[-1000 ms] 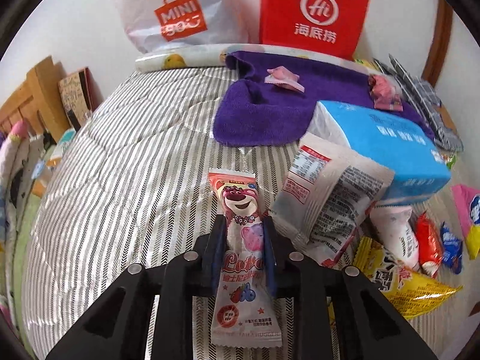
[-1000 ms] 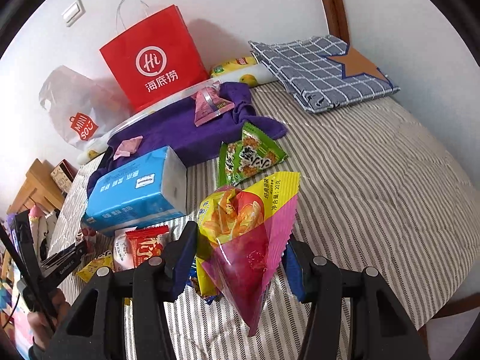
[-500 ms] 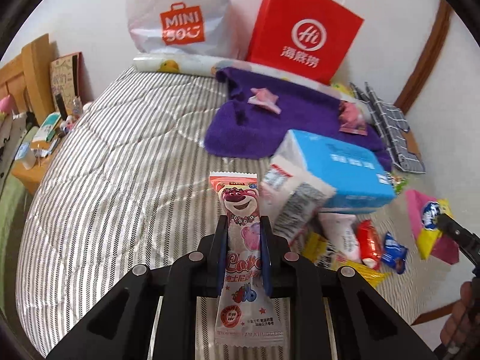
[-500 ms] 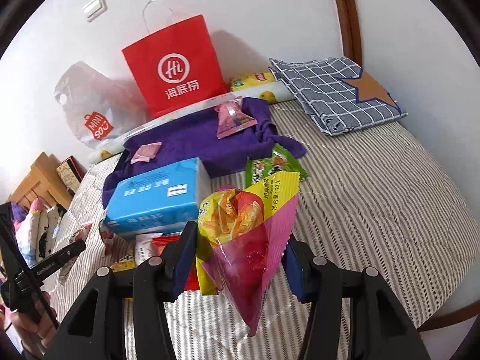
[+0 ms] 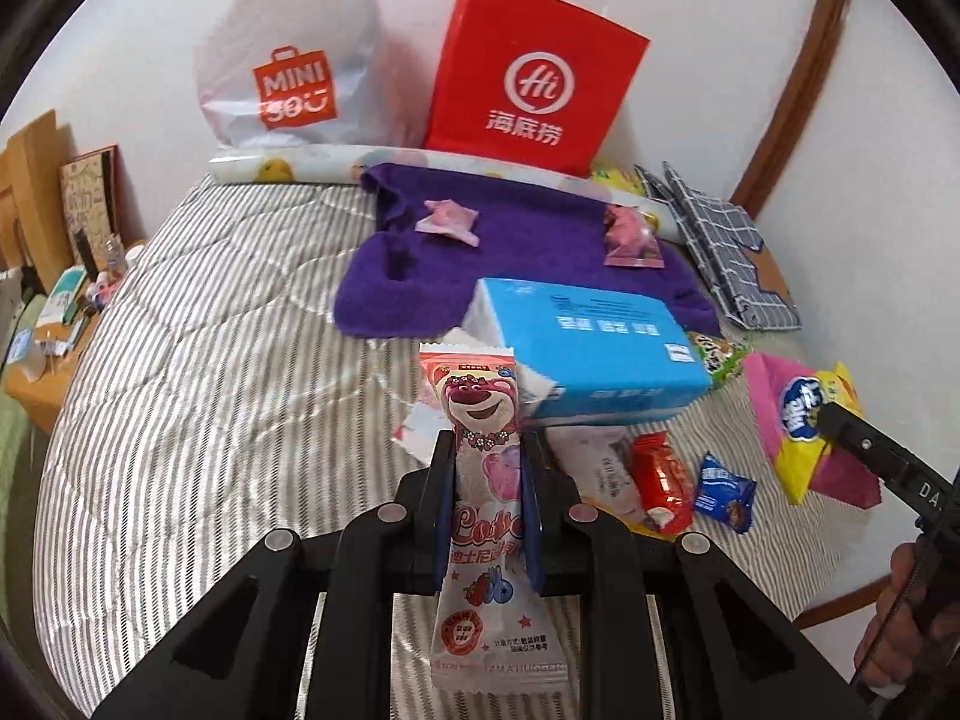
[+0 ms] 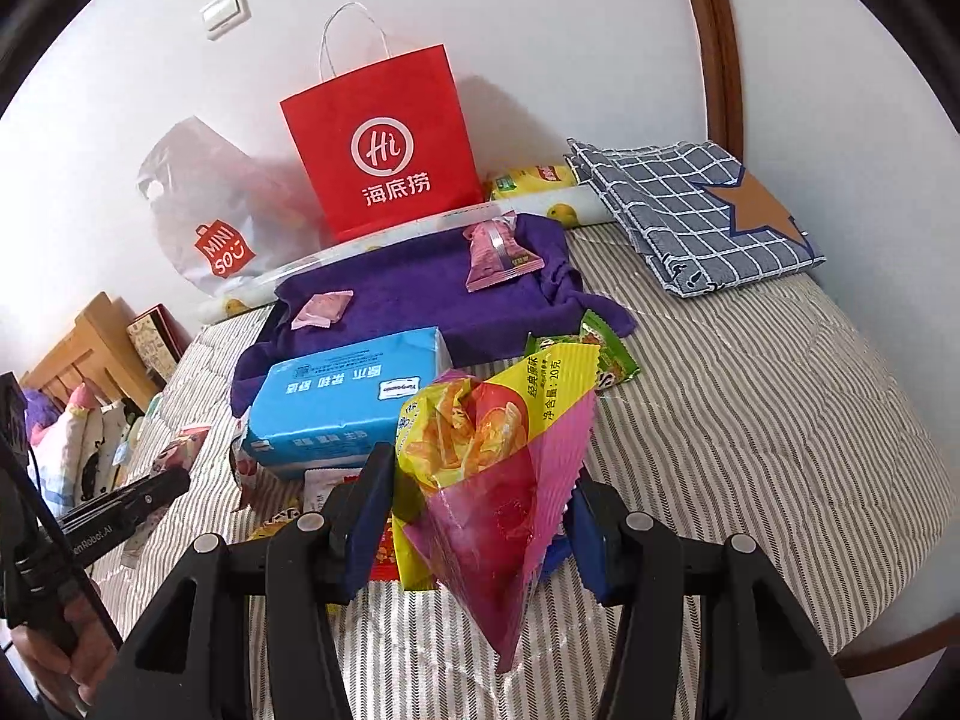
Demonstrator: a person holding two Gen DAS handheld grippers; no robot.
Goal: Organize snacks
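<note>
On our left, the left gripper (image 5: 485, 501) has its fingers (image 5: 441, 498) clenched on a tall white and pink plastic candy packet printed with a pink bear (image 5: 483, 468), which stands upright between them, its top above the tips and its lower end hanging below, clear of the grey and white striped bed cover (image 5: 198, 396). Just beyond those fingers lies a blue soft pack of tissues (image 5: 591, 345), with a purple towel (image 5: 480, 246) farther off carrying two small pink wrapped sweets. To the right of the fingers, on the bed, sit a red foil snack (image 5: 657, 480) and a small blue wrapped candy (image 5: 726, 492). Behind everything a white plastic Miniso bag (image 5: 288, 60) and a red paper carrier bag (image 5: 528, 72) lean on the wall.

On our right, the right gripper (image 6: 474, 516) grasps a crumpled yellow and magenta crisp bag (image 6: 492, 468) between its fingers (image 6: 366, 510), held off the bed. Past it a green snack packet (image 6: 606, 354) lies beside the towel, and a folded grey checked cloth (image 6: 684, 210) rests far right
</note>
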